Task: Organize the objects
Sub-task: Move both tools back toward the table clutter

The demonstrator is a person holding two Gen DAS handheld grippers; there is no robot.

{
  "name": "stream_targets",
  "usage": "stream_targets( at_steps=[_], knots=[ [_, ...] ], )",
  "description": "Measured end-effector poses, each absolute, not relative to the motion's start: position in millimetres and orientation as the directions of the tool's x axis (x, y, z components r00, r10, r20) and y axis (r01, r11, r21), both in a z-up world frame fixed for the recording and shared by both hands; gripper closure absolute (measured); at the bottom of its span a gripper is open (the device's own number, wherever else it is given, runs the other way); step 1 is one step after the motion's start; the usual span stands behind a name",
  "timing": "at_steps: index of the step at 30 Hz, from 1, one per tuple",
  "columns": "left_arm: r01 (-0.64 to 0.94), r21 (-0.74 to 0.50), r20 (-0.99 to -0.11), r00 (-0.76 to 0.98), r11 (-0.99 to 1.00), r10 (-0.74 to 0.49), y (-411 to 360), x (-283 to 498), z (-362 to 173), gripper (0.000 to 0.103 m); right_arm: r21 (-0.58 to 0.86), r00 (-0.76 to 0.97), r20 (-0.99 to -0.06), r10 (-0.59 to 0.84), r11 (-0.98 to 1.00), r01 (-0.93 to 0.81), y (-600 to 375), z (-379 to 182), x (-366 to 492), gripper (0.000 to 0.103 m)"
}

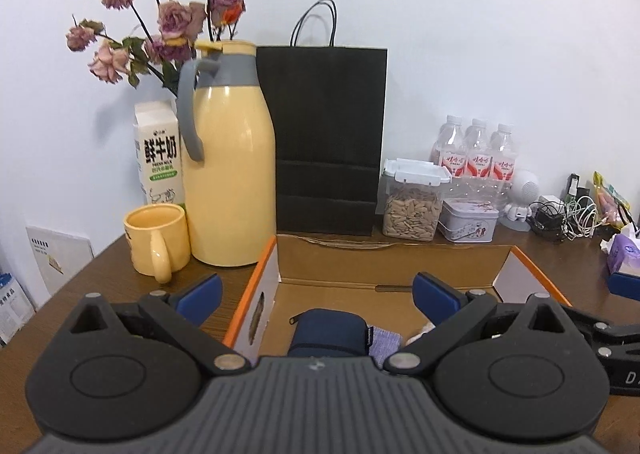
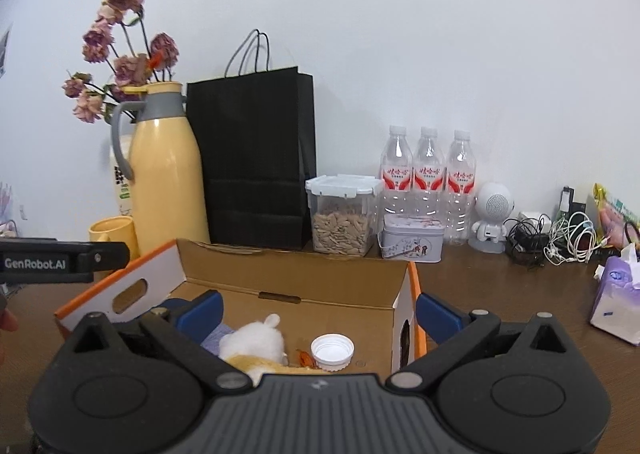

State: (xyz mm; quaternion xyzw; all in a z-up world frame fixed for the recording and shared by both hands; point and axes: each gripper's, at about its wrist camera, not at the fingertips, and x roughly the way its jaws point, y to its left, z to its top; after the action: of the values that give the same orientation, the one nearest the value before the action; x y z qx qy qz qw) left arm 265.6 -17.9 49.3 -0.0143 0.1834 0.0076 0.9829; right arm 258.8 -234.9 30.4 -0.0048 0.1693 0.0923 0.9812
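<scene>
The left wrist view alone shows a navy pouch (image 1: 328, 332) lying in the cardboard box (image 1: 360, 262), with a bit of lilac cloth (image 1: 385, 342) just beside it. A milk carton (image 1: 158, 152) and a yellow mug (image 1: 156, 240) stand clear at the left there. The right wrist view alone shows a white plush toy (image 2: 256, 344) and a white bottle cap (image 2: 332, 351) on the box floor, and a white robot-shaped speaker (image 2: 492, 218) further back on the right.

The brown wooden surface (image 1: 100, 274) runs against a pale wall. Along the back stand a yellow thermos jug (image 1: 230, 174), dried roses (image 1: 168, 18), a black paper bag (image 1: 328, 134), a jar of seeds (image 1: 412, 202), a small tin (image 1: 468, 220), 3 water bottles (image 1: 474, 154), tangled cables (image 2: 560, 238) and a tissue pack (image 2: 616, 302).

The left tool (image 1: 318, 294) stands wide open, gripping nothing; the pouch lies below and between its blue pads. The right tool (image 2: 320, 314) is also spread fully and empty, above the box's right end, with plush toy and cap low between its fingers.
</scene>
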Motion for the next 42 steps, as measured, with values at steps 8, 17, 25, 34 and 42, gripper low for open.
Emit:
stream_targets(
  at_steps=[8, 17, 25, 34, 42],
  knots=[
    [-0.041, -0.018, -0.352, 0.935, 0.999, 0.032, -5.4, 227.1, 61.2, 0.000, 0.012, 0.918, -0.349, 0.188, 0.980, -0.196, -237.2, 34.6, 219.1, 0.000],
    [-0.040, 0.002, -0.393, 0.919, 0.999, 0.038, 13.2, 177.6, 51.3, 0.000, -0.001, 0.899, -0.385, 0.210, 0.974, -0.228, -235.2, 28.7, 169.1, 0.000],
    [0.025, 0.035, -0.481, 0.877, 0.999, -0.005, 5.7, 142.3, 21.7, 0.000, -0.005, 0.872, -0.440, 0.215, 0.970, -0.242, -236.8, 12.5, 135.5, 0.000],
    [0.085, 0.050, -0.539, 0.841, 0.995, -0.045, -18.3, 116.0, -5.5, 0.000, 0.010, 0.856, -0.473, 0.209, 0.973, -0.232, -249.4, -0.3, 115.1, 0.000],
    [0.126, 0.094, -0.597, 0.801, 0.988, -0.045, -48.2, 109.6, -34.4, 0.000, 0.025, 0.845, -0.482, 0.230, 0.968, -0.250, -260.4, -10.0, 107.5, 0.000]
  ],
)
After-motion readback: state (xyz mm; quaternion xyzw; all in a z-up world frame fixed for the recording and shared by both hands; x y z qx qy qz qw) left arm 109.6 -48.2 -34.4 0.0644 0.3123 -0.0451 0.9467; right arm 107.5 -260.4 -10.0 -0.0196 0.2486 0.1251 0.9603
